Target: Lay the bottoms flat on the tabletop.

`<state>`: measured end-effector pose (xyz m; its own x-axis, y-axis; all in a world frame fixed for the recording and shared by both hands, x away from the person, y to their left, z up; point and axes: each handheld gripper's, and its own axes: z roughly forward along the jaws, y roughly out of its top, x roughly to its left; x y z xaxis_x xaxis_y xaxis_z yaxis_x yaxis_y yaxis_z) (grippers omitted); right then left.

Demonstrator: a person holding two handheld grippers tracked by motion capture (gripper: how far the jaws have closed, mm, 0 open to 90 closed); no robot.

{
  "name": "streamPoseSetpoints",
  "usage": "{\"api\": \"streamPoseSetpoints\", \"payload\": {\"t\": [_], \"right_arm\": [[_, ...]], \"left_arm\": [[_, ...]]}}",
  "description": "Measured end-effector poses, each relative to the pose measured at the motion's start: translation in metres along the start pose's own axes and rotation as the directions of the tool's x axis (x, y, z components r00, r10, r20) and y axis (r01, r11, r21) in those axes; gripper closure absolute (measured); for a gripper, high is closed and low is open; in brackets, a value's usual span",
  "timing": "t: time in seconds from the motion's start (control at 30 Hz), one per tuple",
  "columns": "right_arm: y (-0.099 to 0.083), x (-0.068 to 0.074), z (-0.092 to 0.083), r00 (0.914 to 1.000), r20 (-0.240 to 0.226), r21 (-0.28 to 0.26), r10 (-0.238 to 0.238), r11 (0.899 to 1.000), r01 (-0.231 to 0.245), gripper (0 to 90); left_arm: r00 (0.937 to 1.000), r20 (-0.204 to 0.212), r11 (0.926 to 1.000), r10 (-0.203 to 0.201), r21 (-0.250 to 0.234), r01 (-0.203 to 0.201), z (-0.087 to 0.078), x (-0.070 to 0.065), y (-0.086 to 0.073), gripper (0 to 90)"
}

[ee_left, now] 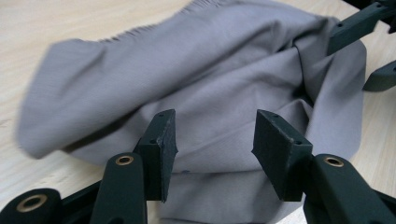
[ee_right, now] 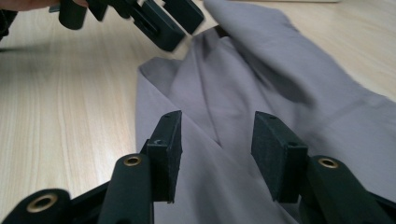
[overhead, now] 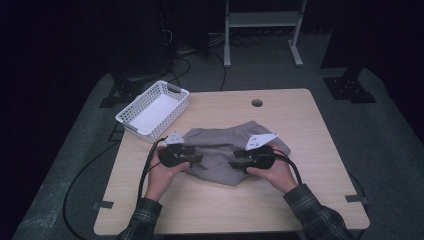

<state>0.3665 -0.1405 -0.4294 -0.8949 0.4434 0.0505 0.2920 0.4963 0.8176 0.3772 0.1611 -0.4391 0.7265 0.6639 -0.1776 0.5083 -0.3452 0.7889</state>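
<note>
Cloth [overhead: 227, 150], grey and rumpled, lies mid-table [overhead: 300, 110], with the left gripper [overhead: 192, 159] at its left edge and the right gripper [overhead: 239, 164] at its right edge, pointing toward each other. Both grippers' jaws stand spread just over the fabric, pinching nothing. Off the cloth's far left, a white basket [overhead: 152, 109] sits at the table's corner

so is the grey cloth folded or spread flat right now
Neither neatly: the grey cloth lies bunched on the table, with layers overlapping and creases running across it in both gripper views. What garment it is, I cannot tell.
</note>
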Motion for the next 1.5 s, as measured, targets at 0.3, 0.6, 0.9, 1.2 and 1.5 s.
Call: {"api": "streamPoseSetpoints", "payload": {"t": [0.3,0.6,0.9,1.2,1.5], "right_arm": [[-0.010,0.007,0.035,0.9980,-0.053,0.100,-0.034,0.994,0.039,52.0],[-0.021,0.013,0.033,0.9975,-0.039,0.152,-0.058,0.986,0.064,59.4],[-0.022,0.019,0.020,0.9954,-0.061,0.182,-0.074,0.980,0.084,83.0],[-0.031,0.045,0.022,0.9843,-0.099,0.260,-0.146,0.951,0.167,88.9],[-0.031,0.040,0.023,0.9844,-0.123,0.257,-0.126,0.954,0.154,89.0]], "left_arm": [[0.9998,0.011,0.9982,0.017,0.057,-0.018,0.016,-0.004,-0.008,47.9],[0.9997,-0.006,0.9945,0.023,0.102,-0.022,0.022,-0.002,-0.013,46.7],[0.9996,0.018,0.9972,0.023,0.070,-0.024,0.018,-0.010,-0.006,42.9],[0.9947,0.076,0.9953,0.069,0.062,-0.074,0.023,-0.035,0.002,42.1],[0.9850,0.152,0.9900,0.083,0.100,-0.099,0.042,-0.051,-0.001,44.6]]}}
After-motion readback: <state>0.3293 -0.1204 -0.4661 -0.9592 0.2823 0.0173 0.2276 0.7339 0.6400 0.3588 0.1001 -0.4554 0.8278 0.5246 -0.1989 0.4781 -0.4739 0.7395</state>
